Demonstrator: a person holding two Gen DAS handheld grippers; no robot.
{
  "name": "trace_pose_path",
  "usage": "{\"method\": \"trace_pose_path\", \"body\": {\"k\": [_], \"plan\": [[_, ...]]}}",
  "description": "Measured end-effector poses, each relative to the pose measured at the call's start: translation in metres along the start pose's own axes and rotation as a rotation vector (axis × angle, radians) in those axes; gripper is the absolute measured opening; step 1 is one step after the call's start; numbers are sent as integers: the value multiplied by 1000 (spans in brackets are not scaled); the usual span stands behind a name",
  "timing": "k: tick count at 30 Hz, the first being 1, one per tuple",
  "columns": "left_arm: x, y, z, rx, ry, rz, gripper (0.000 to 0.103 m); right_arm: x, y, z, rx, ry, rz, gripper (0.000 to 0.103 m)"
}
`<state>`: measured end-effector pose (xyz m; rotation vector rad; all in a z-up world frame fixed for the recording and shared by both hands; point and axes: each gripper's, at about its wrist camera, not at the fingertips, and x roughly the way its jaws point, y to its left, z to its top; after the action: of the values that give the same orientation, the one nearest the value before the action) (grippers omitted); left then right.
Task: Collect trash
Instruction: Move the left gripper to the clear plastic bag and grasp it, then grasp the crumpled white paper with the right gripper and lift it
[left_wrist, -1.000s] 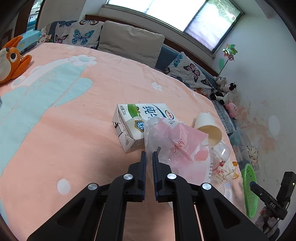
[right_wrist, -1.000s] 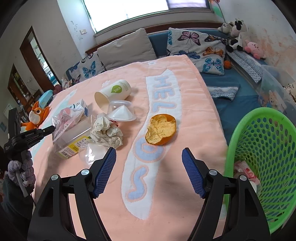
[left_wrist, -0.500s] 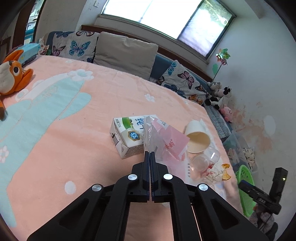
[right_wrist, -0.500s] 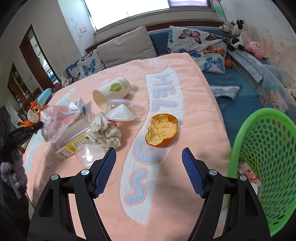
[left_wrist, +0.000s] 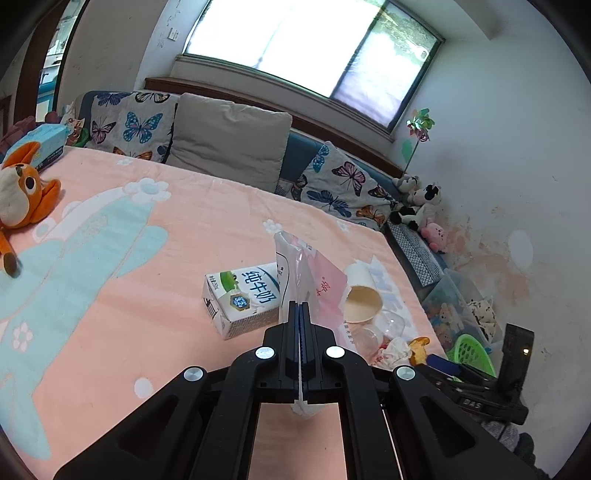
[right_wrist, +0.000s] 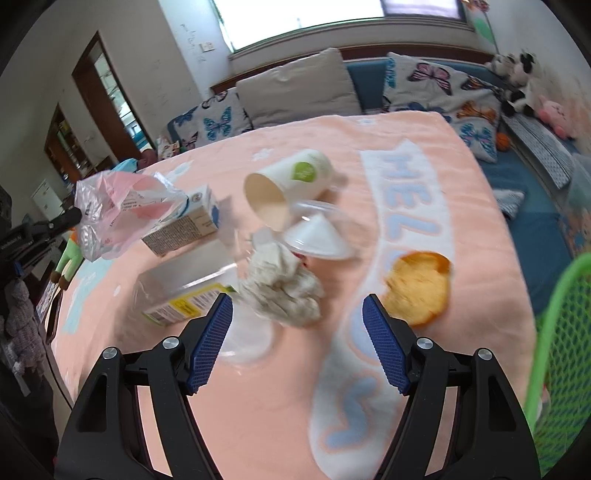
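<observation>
— Where did the trash lie in the right wrist view?

— The paper cup (right_wrist: 291, 188) lay on its side at upper centre of the blanket (right_wrist: 258, 417). The milk carton (right_wrist: 188, 225) lay left of it, the plastic bag (right_wrist: 118, 214) further left. The crumpled tissue (right_wrist: 284, 291) sat at centre, below the domed lid (right_wrist: 317, 236).

— And the right side?

— The fruit peel (right_wrist: 417, 288) lay right of centre, the basket (right_wrist: 557, 358) at the right edge.

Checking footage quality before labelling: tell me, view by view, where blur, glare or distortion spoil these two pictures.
Left wrist view: sharp; window blown out white; fisheye bends the room edges, dark corners. Right wrist view: motion blur smears the crumpled tissue, orange peel and paper cup; the right gripper stays crisp; window overexposed too.
</observation>
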<state>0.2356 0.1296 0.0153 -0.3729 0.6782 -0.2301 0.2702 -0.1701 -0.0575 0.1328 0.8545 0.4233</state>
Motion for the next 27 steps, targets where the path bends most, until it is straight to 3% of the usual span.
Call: {"method": "trace_pose_path", "body": {"k": [6,13,16,27], "plan": [[-6,-7,4,15,-8,-15,1,26,1,10,15,20,17,67],[-6,-13,6,28,-9,-28,1,37,-6,9,49,44,44,53],[-5,-18,6,33,-7,-34,1,31,-6,8,50,33,50,48],[-10,-46,0,73,-7,-73,1,-22,-16,-6,59,-33,37,47]]}}
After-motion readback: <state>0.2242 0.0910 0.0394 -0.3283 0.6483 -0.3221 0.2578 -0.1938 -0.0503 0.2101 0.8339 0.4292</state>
